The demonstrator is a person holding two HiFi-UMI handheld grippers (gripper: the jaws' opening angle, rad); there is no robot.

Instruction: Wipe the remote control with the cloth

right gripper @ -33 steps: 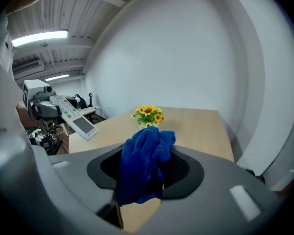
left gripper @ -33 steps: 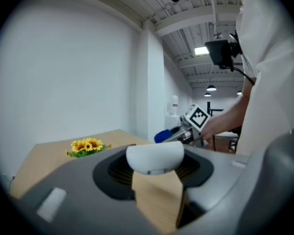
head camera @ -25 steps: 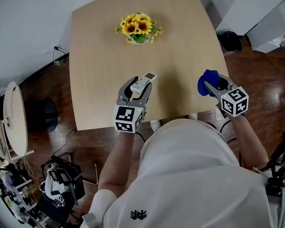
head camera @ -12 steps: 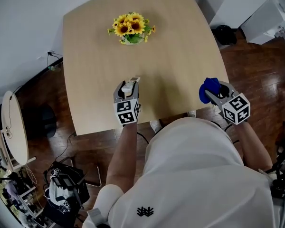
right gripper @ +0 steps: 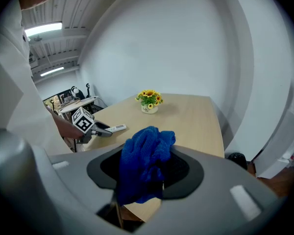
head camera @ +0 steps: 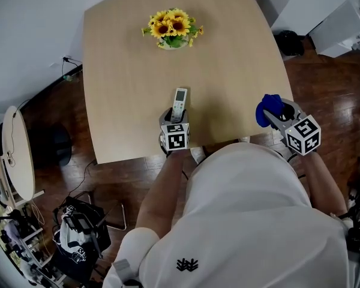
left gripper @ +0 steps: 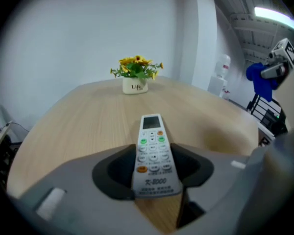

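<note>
Two tongs, both loaded: the left tongs (head camera: 176, 116) clamp the near end of the white remote control (head camera: 179, 101), low in the frame's centre above the wooden surface (head camera: 126, 83). At the frame's right edge, the right tongs (head camera: 275, 114) pinch the bunched blue cloth (head camera: 267, 108).

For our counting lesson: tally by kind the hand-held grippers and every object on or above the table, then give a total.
grippers: 2 (left gripper, right gripper)
remote control: 1
blue cloth: 1
pot of sunflowers: 1
Total: 5
</note>
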